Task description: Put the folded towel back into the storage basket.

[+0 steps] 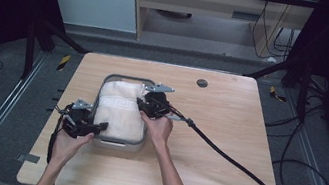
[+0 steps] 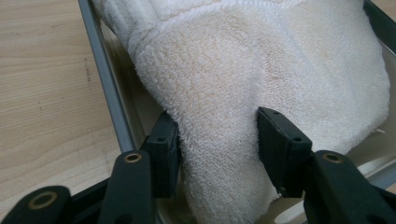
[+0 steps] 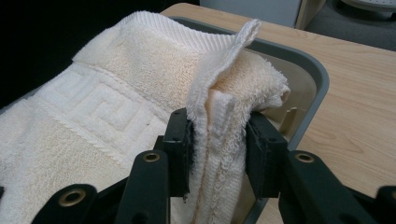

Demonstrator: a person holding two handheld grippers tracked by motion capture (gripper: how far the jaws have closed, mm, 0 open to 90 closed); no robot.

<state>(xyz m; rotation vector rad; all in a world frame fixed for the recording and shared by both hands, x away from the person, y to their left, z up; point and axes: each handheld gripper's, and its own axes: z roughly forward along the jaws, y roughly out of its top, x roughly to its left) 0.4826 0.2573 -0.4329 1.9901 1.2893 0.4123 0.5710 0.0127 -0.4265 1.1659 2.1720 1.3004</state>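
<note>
Overhead, both hands show; the right gripper (image 3: 217, 140) view reveals the towel's (image 3: 116, 93) key-pattern border.

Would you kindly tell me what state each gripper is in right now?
Left gripper: jaws around a fold of the towel; whether they press it cannot be told.
Right gripper: jaws shut on the towel's edge.

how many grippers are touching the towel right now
2. The left gripper is at the near-left corner of the towel; the right gripper pinches its folded edge at the far right side of the tray.
</note>
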